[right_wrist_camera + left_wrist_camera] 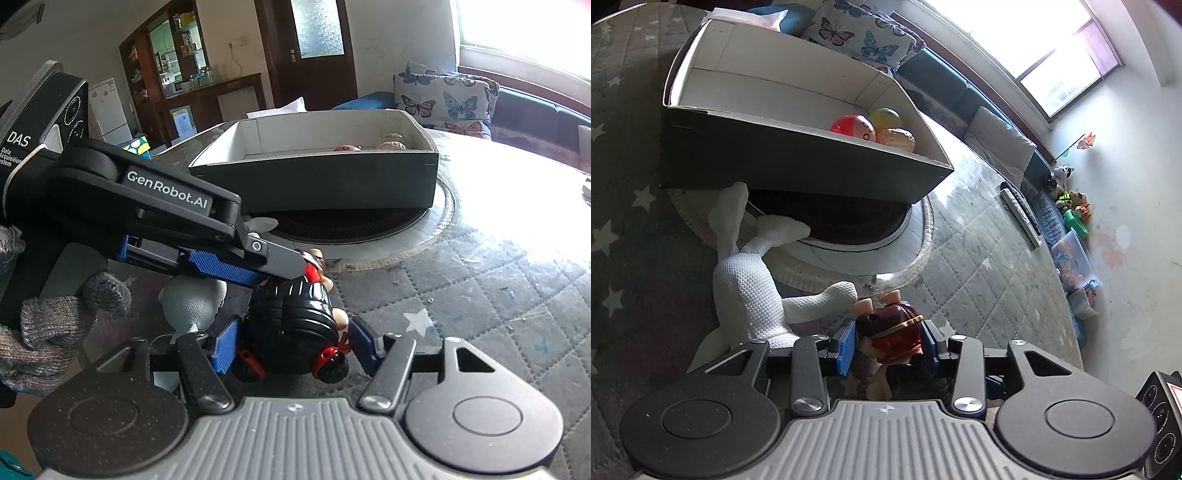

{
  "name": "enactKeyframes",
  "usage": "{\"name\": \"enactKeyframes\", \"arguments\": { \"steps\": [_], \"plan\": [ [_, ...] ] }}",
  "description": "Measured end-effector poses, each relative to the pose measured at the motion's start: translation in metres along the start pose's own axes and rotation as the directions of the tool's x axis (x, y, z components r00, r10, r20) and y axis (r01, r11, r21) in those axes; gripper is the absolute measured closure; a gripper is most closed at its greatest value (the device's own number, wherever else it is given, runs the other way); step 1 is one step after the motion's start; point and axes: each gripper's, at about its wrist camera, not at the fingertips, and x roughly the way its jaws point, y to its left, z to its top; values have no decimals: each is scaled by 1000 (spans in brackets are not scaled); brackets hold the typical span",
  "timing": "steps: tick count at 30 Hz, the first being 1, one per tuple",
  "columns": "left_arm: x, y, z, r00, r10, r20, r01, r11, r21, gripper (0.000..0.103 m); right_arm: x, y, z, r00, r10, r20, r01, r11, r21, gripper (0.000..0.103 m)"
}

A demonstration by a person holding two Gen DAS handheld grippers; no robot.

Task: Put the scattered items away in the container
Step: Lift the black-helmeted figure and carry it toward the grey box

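Two tongs on 1 doll [295, 317]: you've got left tongs [888, 341] clamped on its red body, right tongs [291, 341] round its black hair, pads touching, just short of box [798, 155] w/ 3 balls [875, 127].

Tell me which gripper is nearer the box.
Left. The left gripper, on the doll's body, reaches toward the box; the right gripper sits behind, at the doll's head.
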Motion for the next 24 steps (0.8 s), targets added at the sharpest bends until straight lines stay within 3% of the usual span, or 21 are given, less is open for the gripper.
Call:
{"name": "enactKeyframes", "arguments": {
  "steps": [14, 24],
  "plan": [
    [2, -7, -1, 999, 37, -5, -37, 999, 5, 58, 2, -6, 1, 1000, 13, 2, -13, 999, 35, 39],
    [0, -2, 0, 1000, -1, -11, 1, 1000, -6, 62, 1, -6, 0, 1000, 8, 6, -8, 999, 36, 40]
  ]
}}
